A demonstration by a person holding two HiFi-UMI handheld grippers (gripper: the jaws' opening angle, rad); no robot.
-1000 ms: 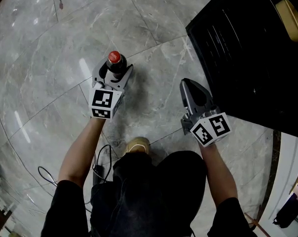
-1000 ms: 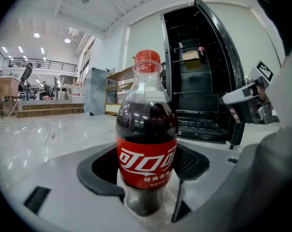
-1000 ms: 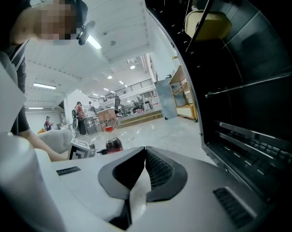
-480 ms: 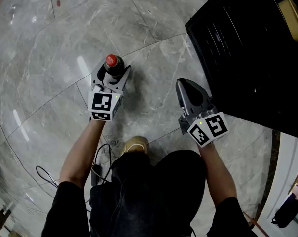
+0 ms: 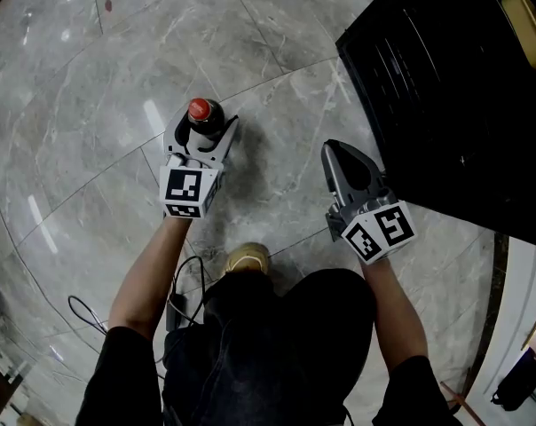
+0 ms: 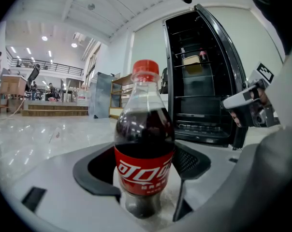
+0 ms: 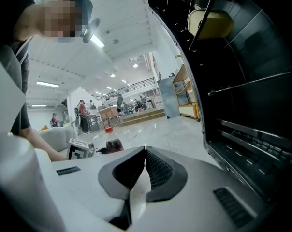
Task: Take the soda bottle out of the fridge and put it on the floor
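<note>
A soda bottle (image 5: 200, 111) with a red cap, red label and dark drink (image 6: 145, 144) stands upright on the grey marble floor, in front of my left hand. My left gripper (image 5: 206, 126) surrounds its lower body, one pad on each side (image 6: 146, 164). Its jaws are opening, and the pads still look to be against the bottle. My right gripper (image 5: 338, 151) hangs to the right, beside the fridge, with its jaws shut together and nothing between them (image 7: 145, 152). The right gripper view shows the bottle (image 7: 112, 144) small at the left.
The black fridge (image 5: 445, 87) stands open at the right, its shelves showing (image 6: 199, 81), with a pale yellow container (image 7: 209, 23) inside. My shoe (image 5: 247, 260) and a black cable (image 5: 184, 284) lie near my feet. People and furniture are far off across the hall.
The left gripper and the bottle shifted slightly forward and left over the first half second, then stayed put. The right gripper has barely moved.
</note>
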